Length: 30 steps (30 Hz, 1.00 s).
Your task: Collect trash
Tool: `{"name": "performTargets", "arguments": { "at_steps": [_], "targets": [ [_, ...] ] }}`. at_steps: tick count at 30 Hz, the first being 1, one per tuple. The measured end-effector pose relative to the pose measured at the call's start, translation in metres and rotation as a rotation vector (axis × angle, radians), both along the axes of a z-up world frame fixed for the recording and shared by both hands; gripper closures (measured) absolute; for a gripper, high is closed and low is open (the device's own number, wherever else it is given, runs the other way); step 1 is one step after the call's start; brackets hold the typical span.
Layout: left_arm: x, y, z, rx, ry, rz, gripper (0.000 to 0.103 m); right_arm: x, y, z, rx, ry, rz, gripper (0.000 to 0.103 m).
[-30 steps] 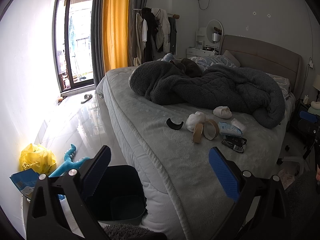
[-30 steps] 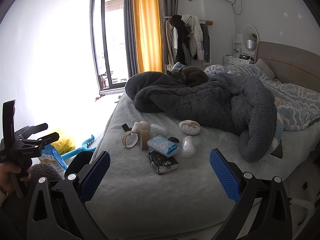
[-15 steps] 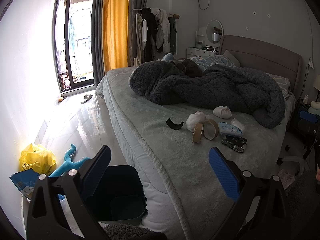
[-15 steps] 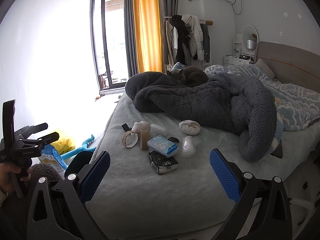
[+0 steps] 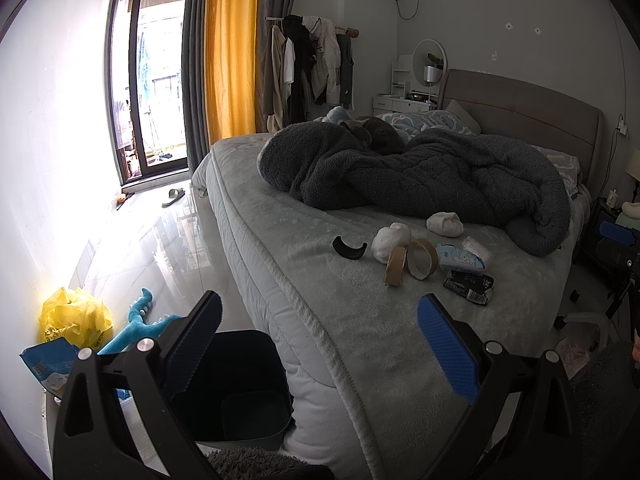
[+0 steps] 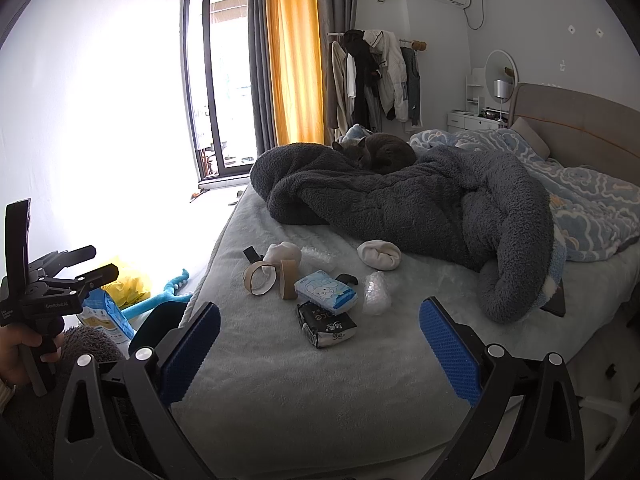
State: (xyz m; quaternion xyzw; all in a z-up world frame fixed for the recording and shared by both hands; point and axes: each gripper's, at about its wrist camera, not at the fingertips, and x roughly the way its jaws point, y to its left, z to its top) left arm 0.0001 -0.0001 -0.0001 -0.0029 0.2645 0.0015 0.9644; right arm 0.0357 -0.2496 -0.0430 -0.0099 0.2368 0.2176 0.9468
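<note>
Trash lies in a cluster on the grey bed: two cardboard tape rolls, a black wrapper, a blue tissue pack, clear crumpled plastic, white balled socks and a black curved piece. A dark bin stands on the floor by the bed corner. My left gripper is open above the bed edge and bin. My right gripper is open, short of the cluster, holding nothing.
A dark fleece blanket with a grey cat on it fills the far bed. On the floor to the left lie a yellow bag, a blue toy and a blue packet. A hand holds the left gripper.
</note>
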Motion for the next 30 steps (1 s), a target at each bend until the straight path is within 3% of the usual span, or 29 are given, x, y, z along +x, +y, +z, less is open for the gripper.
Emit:
{"name": "performTargets", "arguments": {
  "at_steps": [19,24,30],
  "targets": [
    [0.000,0.000,0.001,0.002,0.003,-0.001,0.003,0.000,-0.001,0.001,-0.006,0.017,0.010,0.003],
    [-0.008,-0.006,0.014,0.011,-0.048,-0.055,0.003,0.006,0.000,0.007,-0.026,0.030,0.043,0.003],
    [0.011,-0.010,0.020,-0.007,-0.029,-0.095,0.004,0.028,-0.001,-0.001,-0.031,0.047,0.094,0.003]
  ]
}}
